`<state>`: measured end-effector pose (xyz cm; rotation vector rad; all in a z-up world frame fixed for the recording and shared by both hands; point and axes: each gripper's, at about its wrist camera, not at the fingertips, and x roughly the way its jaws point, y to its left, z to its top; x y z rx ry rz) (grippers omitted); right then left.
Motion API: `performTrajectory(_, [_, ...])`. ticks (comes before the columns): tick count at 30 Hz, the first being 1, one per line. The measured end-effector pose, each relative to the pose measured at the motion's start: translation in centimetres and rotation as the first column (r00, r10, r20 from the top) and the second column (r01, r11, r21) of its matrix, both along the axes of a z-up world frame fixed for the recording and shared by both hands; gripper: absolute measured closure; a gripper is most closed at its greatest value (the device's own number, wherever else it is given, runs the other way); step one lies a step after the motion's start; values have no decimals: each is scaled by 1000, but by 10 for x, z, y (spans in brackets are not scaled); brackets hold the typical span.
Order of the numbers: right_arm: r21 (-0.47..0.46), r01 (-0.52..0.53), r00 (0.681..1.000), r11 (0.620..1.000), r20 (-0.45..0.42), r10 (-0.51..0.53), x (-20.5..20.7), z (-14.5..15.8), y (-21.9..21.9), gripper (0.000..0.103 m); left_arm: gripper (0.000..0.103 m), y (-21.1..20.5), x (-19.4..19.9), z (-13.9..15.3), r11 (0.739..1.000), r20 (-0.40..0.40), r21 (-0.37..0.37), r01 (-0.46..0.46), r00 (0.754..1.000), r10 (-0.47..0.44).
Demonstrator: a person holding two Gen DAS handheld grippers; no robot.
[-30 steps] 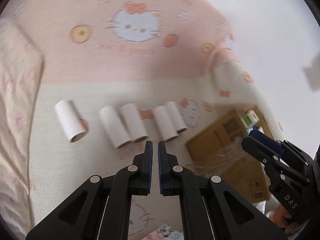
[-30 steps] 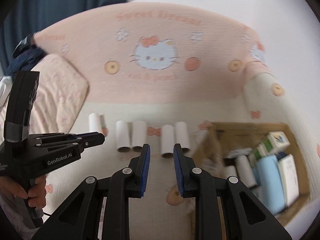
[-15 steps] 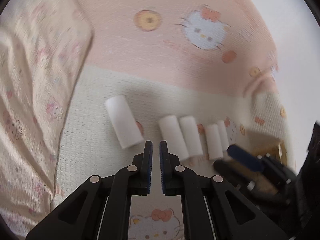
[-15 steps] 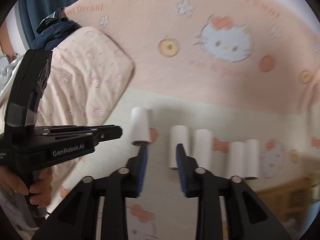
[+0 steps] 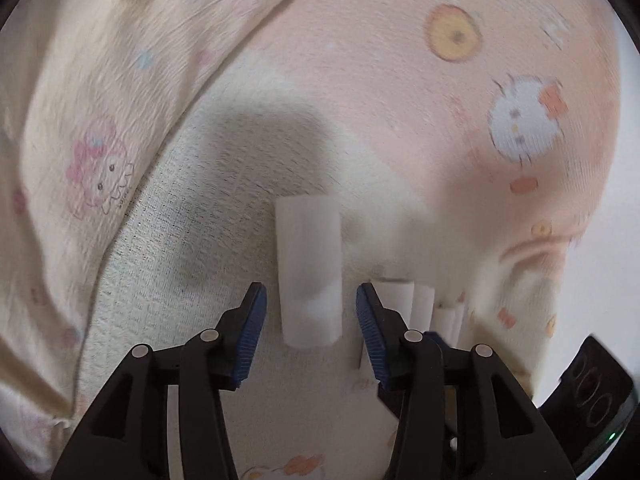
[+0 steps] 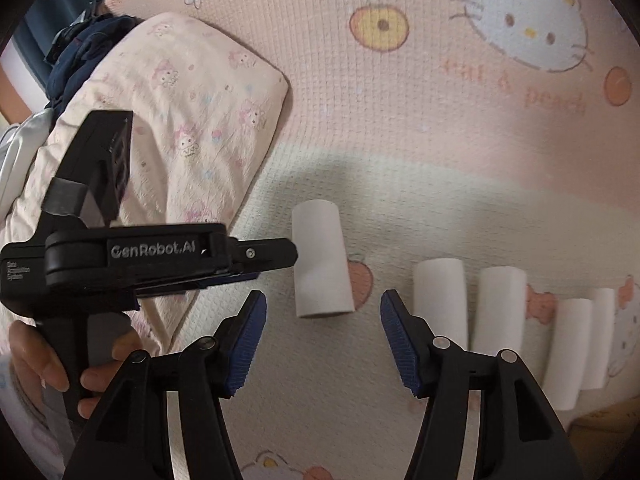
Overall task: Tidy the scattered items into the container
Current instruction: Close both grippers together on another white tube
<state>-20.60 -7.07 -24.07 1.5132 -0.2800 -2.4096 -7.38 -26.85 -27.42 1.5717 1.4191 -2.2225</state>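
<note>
Left wrist view: left gripper (image 5: pixel 309 312) spread wide, blue pads (image 5: pixel 251 334) on either side of the near end of a white roll (image 5: pixel 309 268); small gaps show on both sides, no contact seen. Roll lies flat on the cream blanket (image 5: pixel 168 248), long axis pointing away from the camera. Picture is blurred. More rolls (image 5: pixel 404 294) show just right of the right finger, partly hidden. Pillow (image 5: pixel 80 140) at left, pink band of blanket above.

Right wrist view: right gripper (image 6: pixel 322 336) also spread wide, holding nothing. It hangs above the blanket, near the same lone roll (image 6: pixel 322 264), which lies ahead between the fingers' line. Left gripper (image 6: pixel 256 258) seen side-on from the left, its tip at the roll's left edge; a hand (image 6: pixel 48 364) grips its handle. Four further rolls (image 6: pixel 440 300) lie in a row to the right, paired side by side, apart from the lone one. Container: only a brown edge at lower right, cannot tell more.
</note>
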Motion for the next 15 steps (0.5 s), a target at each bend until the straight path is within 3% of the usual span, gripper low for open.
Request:
performTrajectory(10, [-47, 15, 999, 999, 38, -13, -22, -27, -9, 46, 56, 4, -17, -22, 997, 32, 64, -34, 999, 32])
performTrajectory(15, [-42, 18, 998, 999, 55, -16, -29, -39, -11, 46, 62, 12, -23, -24, 999, 40, 37, -18, 999, 17])
